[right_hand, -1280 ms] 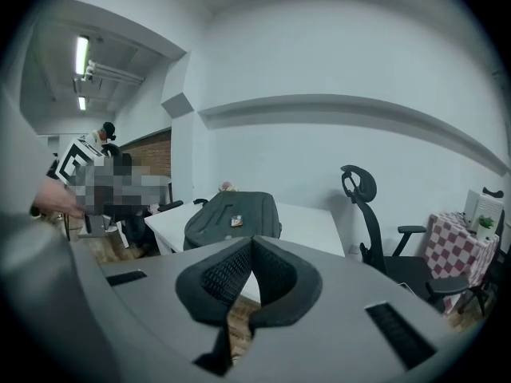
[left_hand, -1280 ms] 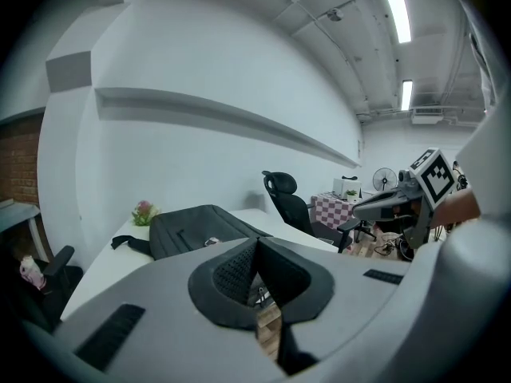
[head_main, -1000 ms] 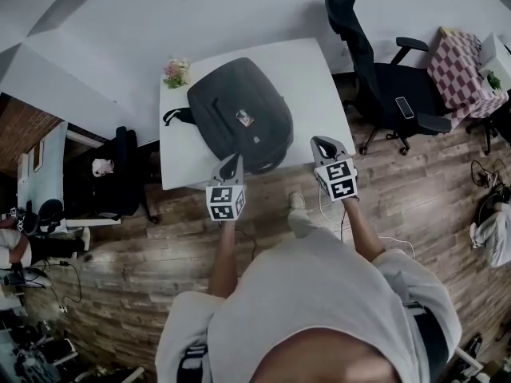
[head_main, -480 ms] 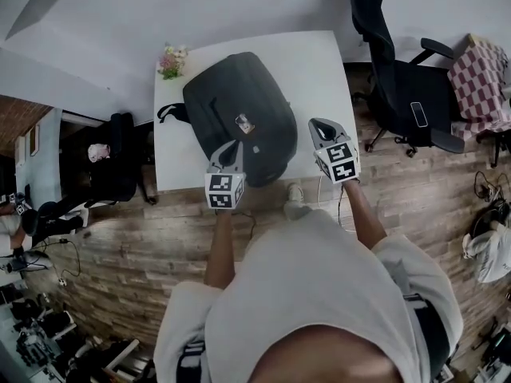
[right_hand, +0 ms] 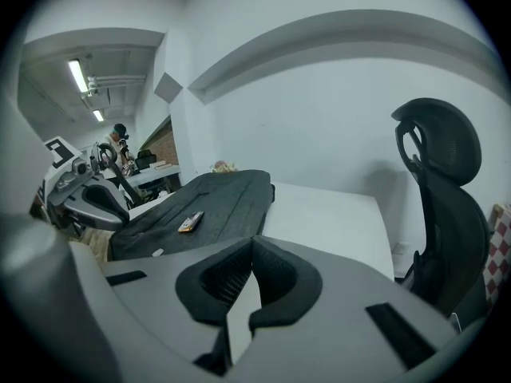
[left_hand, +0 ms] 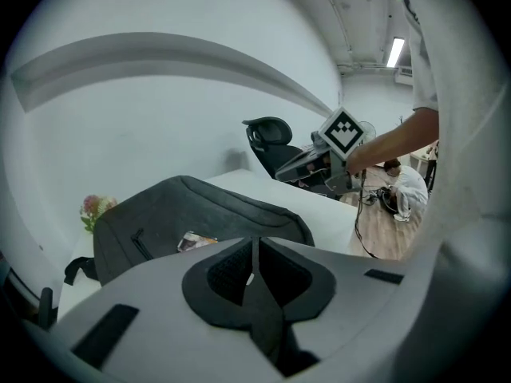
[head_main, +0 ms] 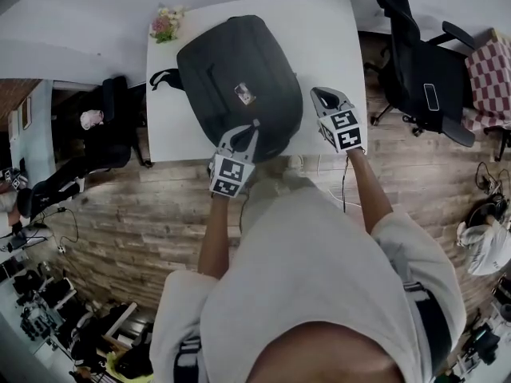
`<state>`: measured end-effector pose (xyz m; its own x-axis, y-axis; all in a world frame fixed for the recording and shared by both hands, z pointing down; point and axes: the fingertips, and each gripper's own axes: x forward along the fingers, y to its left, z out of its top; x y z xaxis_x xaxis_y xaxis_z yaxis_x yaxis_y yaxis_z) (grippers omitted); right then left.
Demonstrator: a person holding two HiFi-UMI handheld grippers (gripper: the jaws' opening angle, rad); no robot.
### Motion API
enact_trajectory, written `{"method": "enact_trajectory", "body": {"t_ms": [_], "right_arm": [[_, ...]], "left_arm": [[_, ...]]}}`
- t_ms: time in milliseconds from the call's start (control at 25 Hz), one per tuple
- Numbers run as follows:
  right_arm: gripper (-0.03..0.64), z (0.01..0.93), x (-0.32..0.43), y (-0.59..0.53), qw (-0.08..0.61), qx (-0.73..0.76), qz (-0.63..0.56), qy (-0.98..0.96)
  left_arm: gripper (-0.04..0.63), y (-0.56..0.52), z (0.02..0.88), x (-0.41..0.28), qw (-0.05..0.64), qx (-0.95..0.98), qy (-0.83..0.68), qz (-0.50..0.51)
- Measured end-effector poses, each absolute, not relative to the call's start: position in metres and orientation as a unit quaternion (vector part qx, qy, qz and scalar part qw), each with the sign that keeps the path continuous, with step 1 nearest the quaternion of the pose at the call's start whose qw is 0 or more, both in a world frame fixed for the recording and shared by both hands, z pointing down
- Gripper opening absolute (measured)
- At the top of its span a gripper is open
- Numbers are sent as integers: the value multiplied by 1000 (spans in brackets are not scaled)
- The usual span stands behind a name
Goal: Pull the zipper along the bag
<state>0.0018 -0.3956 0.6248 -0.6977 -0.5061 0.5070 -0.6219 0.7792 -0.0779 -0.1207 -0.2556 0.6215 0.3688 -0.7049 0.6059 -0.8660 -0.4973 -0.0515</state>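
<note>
The dark grey fabric backpack (head_main: pixel 239 70) lies flat on the white rectangular table (head_main: pixel 331 38); its long axis runs away from the person, leaning a little to the left. The left gripper (head_main: pixel 246 131) hangs over the backpack's near end, its jaws pressed together with nothing between them; the right gripper (head_main: pixel 322 96) is just beside the backpack's right flank, above bare table, also clenched and empty. I judge the left gripper to be the nearer one; the zipper pull I cannot find in any view.

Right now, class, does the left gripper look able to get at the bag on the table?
Probably yes: the left gripper, jaws shut and empty, sits at the near edge of the bag with nothing between them.
</note>
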Motion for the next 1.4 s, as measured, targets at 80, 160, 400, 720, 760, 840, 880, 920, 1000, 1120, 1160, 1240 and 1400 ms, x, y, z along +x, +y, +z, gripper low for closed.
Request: {"method": "enact_trajectory", "body": {"t_ms": [80,160,400,720,760,840,880,920,1000,1120,1160,1240,1400], "right_arm": [[14,634,4,-389,245,305,125,-912],[14,640,6,-385,253,304,127,-910],[136,655,-2,-385,257,286,134,-914],[188,687,-7,-413,347,256,57,-901],[205,693,-10,-418,362,244,44,-899],[214,705,-16,-426,388,216,21,-896],[220,711,-20,-431,399,202,10,-894],[219,716,-25,-435,409,187,0,-893],[219,724,-35,-443,426,158,-22,-891],[204,730,-50,-453,438,118,-48,-890],[204,731,-54,-456,441,103,-57,-890],[202,730,-63,-459,448,66,-78,-888],[180,729,-78,-449,470,-17,-131,-873]], "left_arm": [[32,-240,633,-111,148,825,-456,299],[100,-228,641,-101,152,837,-427,307],[195,-214,663,-90,129,852,-369,347],[80,-202,686,-75,75,850,-297,429],[75,-201,686,-74,74,850,-295,429],[69,-201,686,-73,82,852,-294,426],[67,-201,686,-72,87,853,-292,424],[66,-202,685,-72,91,854,-289,423],[66,-203,685,-72,96,855,-286,422],[66,-202,686,-72,97,856,-284,421],[66,-203,687,-72,97,856,-284,421],[66,-205,688,-72,97,856,-284,421],[66,-204,689,-73,101,856,-281,422]]}}
